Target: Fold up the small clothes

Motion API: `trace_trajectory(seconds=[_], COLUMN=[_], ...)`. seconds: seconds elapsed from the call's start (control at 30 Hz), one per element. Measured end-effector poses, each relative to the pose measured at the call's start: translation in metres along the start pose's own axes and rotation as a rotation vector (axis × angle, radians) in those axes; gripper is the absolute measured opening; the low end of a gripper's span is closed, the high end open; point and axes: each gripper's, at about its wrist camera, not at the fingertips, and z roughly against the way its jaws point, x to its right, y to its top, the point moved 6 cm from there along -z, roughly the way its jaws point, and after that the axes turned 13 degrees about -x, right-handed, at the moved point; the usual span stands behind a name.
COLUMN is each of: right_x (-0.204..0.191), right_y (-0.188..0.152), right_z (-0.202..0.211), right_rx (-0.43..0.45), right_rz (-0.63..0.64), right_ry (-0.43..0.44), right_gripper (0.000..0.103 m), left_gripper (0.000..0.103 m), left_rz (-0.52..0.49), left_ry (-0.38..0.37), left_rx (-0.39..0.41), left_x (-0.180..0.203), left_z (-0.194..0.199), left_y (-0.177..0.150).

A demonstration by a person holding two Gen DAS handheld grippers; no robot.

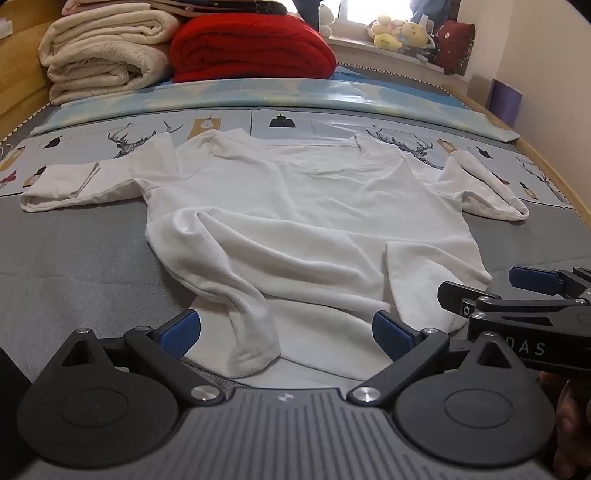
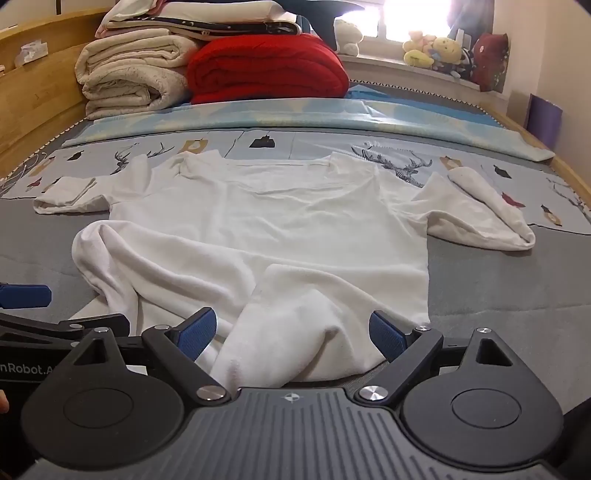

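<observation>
Both tongs stand released: left gripper and right gripper each straddle a rumpled hem fold of the white garment, spread flat on the bed.

Red blanket beside folded cream blankets, stuffed toys on windowsill, deer-print sheet

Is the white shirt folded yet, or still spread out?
Mostly spread: white shirt lies flat, both sleeves out; only its near hem is bunched.
</observation>
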Motion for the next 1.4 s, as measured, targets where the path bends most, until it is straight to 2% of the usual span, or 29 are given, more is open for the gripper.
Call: trace_trajectory(seconds=[1.4], right_x=[-0.0063], right_y=[0.0005], right_z=[-0.0001], right_rx=[0.005], right_rz=[0.010], right_ry=[-0.008], right_gripper=[0.091], left_gripper=[0.101], left_rz=[0.000], left_ry=[0.005], left_rx=[0.015], left_x=[-0.0033], left_z=[-0.0012], left_y=[-0.0008])
